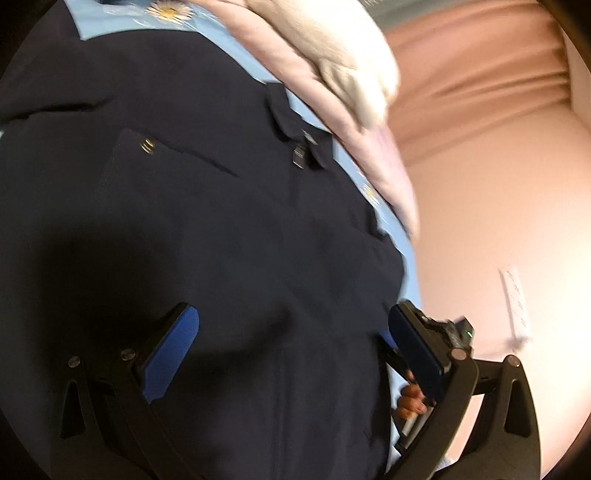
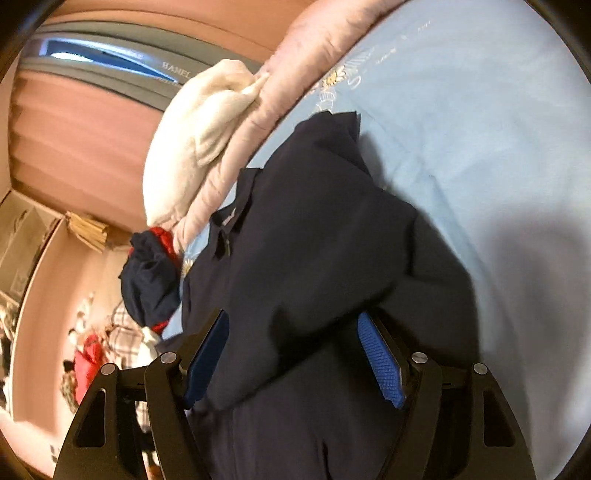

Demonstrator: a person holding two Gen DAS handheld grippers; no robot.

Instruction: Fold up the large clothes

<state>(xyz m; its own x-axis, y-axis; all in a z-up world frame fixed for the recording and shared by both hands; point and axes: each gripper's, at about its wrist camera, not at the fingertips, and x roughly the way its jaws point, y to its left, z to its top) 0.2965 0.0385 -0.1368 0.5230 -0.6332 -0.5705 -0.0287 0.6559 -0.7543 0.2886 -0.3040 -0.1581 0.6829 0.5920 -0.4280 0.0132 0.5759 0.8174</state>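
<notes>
A large navy jacket (image 1: 221, 206) lies spread on a light blue sheet with daisy prints (image 1: 110, 22); a chest pocket with a small gold mark and a collar tab show. My left gripper (image 1: 291, 339) is open just above the jacket's cloth, its blue pads wide apart. In the right wrist view the jacket (image 2: 314, 240) is bunched and folded over on the sheet (image 2: 461, 129). My right gripper (image 2: 295, 347) is open, with a fold of the jacket lying between its blue pads. The other gripper and a hand show at the left view's lower right (image 1: 428, 354).
A pink quilt (image 2: 255, 110) and a white fluffy garment (image 2: 192, 140) lie along the bed's far edge. A navy and red garment (image 2: 151, 273) hangs at the bed's side. Clothes lie heaped on the floor (image 2: 92, 354). Pink curtains (image 1: 480, 81) and a wall stand beyond.
</notes>
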